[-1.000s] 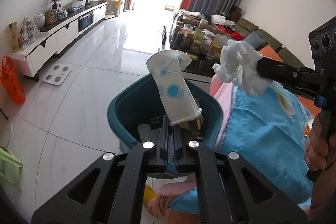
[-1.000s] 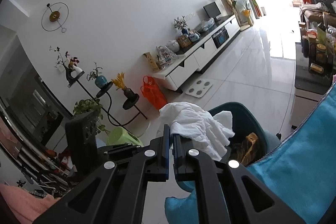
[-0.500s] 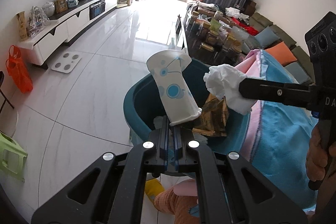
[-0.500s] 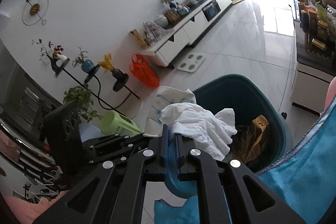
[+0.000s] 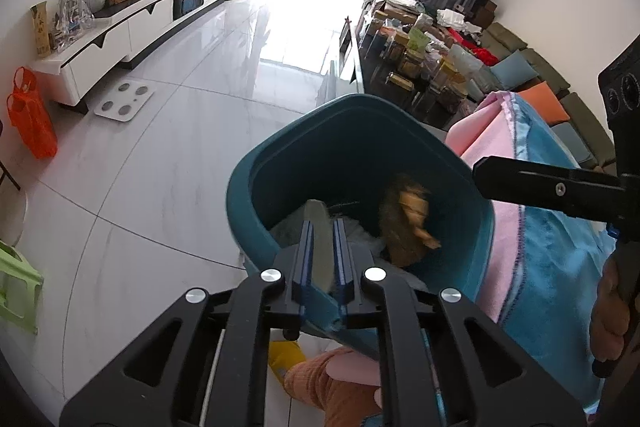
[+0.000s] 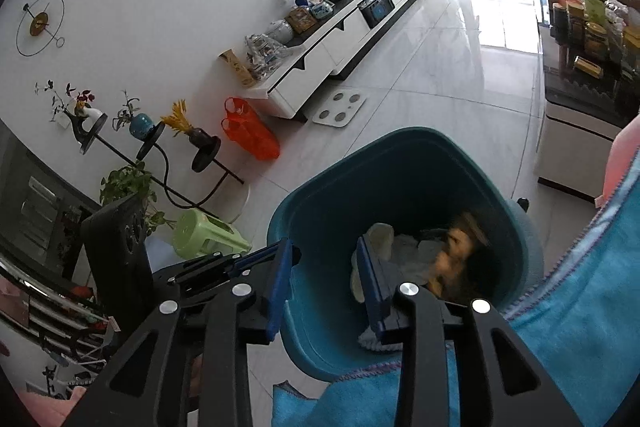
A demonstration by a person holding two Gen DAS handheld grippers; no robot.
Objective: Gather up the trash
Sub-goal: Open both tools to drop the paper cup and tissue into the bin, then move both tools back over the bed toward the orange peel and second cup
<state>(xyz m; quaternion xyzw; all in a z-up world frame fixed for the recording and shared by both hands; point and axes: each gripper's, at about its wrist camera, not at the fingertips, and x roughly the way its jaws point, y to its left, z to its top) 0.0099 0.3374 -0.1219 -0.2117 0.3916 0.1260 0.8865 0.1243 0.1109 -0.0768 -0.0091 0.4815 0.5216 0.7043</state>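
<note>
A teal trash bin (image 5: 256,187) stands on the floor below both grippers and also shows in the right wrist view (image 6: 320,187). Inside it lie a brown crumpled wrapper (image 5: 408,219), the white paper cup (image 6: 380,235) and white tissue (image 6: 412,251). My left gripper (image 5: 323,231) is open a little over the bin's near rim, with nothing held. My right gripper (image 6: 324,259) is wide open over the bin and empty. Its arm (image 5: 540,187) reaches in from the right in the left wrist view.
A blue and pink cloth (image 5: 552,267) covers a surface right of the bin. A white TV cabinet (image 5: 132,23) runs along the left wall, with an orange bag (image 5: 32,119) and a scale (image 5: 124,103) nearby. A green stool (image 6: 208,235) and a cluttered coffee table (image 5: 420,67) stand around.
Both grippers have opened. The paper cup left my left gripper and the tissue left my right gripper; both now lie in the bin.
</note>
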